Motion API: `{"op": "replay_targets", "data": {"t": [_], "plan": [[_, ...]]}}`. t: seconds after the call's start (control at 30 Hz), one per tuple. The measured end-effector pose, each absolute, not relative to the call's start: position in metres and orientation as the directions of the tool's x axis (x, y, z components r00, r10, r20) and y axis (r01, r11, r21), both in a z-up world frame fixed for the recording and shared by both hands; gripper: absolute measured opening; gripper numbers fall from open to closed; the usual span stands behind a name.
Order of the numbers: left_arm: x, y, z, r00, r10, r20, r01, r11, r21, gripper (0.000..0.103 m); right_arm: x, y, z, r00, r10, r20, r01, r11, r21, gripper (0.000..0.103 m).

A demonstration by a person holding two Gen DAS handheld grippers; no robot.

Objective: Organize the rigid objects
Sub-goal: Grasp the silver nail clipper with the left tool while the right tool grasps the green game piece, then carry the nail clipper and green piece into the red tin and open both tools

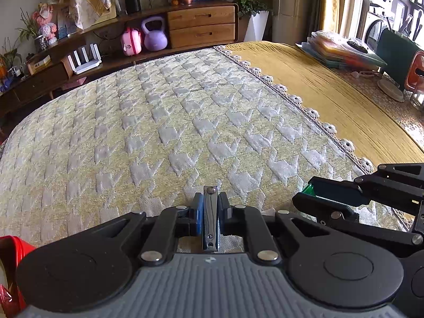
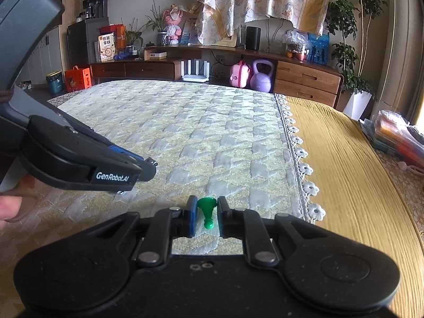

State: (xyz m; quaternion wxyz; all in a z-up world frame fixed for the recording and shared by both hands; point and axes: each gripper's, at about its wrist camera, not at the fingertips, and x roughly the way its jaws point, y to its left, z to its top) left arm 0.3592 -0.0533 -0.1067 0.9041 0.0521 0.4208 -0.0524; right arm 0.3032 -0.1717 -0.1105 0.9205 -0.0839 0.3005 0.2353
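My left gripper [image 1: 210, 208] is shut on a dark metal nail clipper [image 1: 210, 220], held lengthwise between the pads above the quilted tablecloth [image 1: 159, 132]. My right gripper [image 2: 207, 210] is shut on a small green plastic pawn [image 2: 207, 213], its base pointing forward. In the left wrist view the right gripper [image 1: 304, 196] comes in from the right with the green piece [image 1: 308, 189] showing between its fingers. In the right wrist view the left gripper [image 2: 151, 168] comes in from the left, and the clipper is hidden there.
A yellow cloth [image 1: 331, 87] covers the right part of the table past a lace edge [image 1: 291, 96]. Stacked folders [image 1: 341, 50] and a coaster [image 1: 391, 88] lie at far right. A red container [image 1: 10, 254] sits at lower left. A wooden sideboard [image 2: 304, 79] stands behind.
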Motion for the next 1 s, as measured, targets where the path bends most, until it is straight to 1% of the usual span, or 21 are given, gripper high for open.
{"op": "replay_targets", "data": {"t": [0.13, 0.43, 1.0], "plan": [[0.348, -0.052, -0.102, 0.628, -0.060, -0.776, 0.125, 0.992, 0.024, 0.011, 0.293, -0.176, -0.103, 0.702, 0.395, -0.593, -0.483, 0.876, 0.012, 0.015], [0.309, -0.042, -0.084, 0.637, -0.088, -0.766, 0.120, 0.993, -0.014, 0.011, 0.258, -0.183, -0.085, 0.689, 0.416, -0.593, -0.477, 0.877, 0.060, 0.015], [0.232, -0.008, -0.042, 0.698, -0.117, -0.706, 0.076, 0.993, -0.090, 0.011, 0.195, -0.161, -0.046, 0.681, 0.457, -0.572, -0.533, 0.845, 0.041, 0.015]]}}
